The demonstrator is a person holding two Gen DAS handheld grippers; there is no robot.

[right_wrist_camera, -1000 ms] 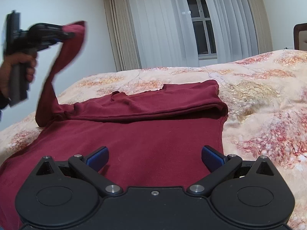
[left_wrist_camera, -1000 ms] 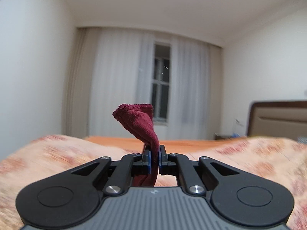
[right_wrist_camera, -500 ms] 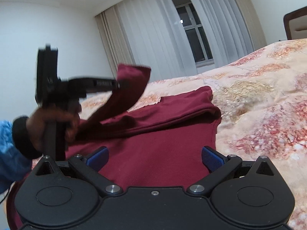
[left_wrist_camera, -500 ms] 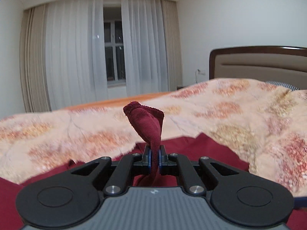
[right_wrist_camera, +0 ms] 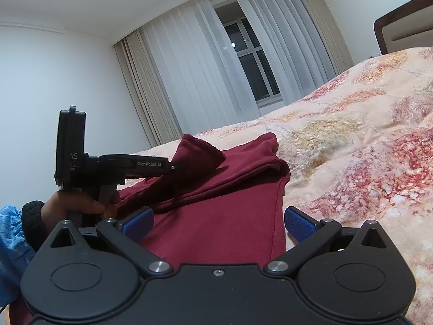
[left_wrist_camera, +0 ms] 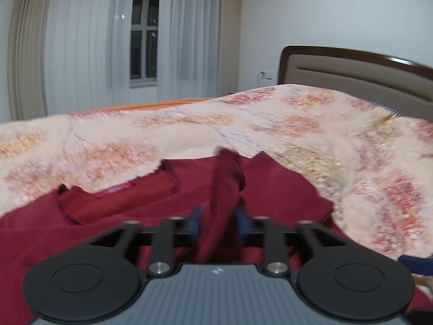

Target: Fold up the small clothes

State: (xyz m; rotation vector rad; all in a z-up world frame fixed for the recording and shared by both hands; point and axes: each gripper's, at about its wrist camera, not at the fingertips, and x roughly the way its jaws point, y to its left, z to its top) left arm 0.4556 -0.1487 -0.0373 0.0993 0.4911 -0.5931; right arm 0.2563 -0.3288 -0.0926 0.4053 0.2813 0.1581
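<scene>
A dark red shirt [left_wrist_camera: 121, 197] lies partly folded on the bed, its collar and label toward the left. My left gripper [left_wrist_camera: 217, 218] hovers low over it and its jaws are opening. The shirt's sleeve [left_wrist_camera: 227, 176] still stands up between the blue pads, no longer pinched. In the right wrist view the left gripper [right_wrist_camera: 173, 166] comes in from the left in a person's hand [right_wrist_camera: 78, 205], with the sleeve [right_wrist_camera: 200, 151] draped past its tip over the shirt [right_wrist_camera: 230, 189]. My right gripper [right_wrist_camera: 219, 222] is open just above the shirt's near part, holding nothing.
A floral blanket [left_wrist_camera: 297, 130] covers the bed and spreads out to the right [right_wrist_camera: 365, 149]. A brown headboard [left_wrist_camera: 351, 73] stands at the right, with curtains and a window [left_wrist_camera: 143, 38] behind. A blue sleeve [right_wrist_camera: 10, 233] sits at the lower left.
The left gripper carried the sleeve down and across over the shirt, and its jaws have parted from a tight pinch. The right gripper stayed open and barely moved.
</scene>
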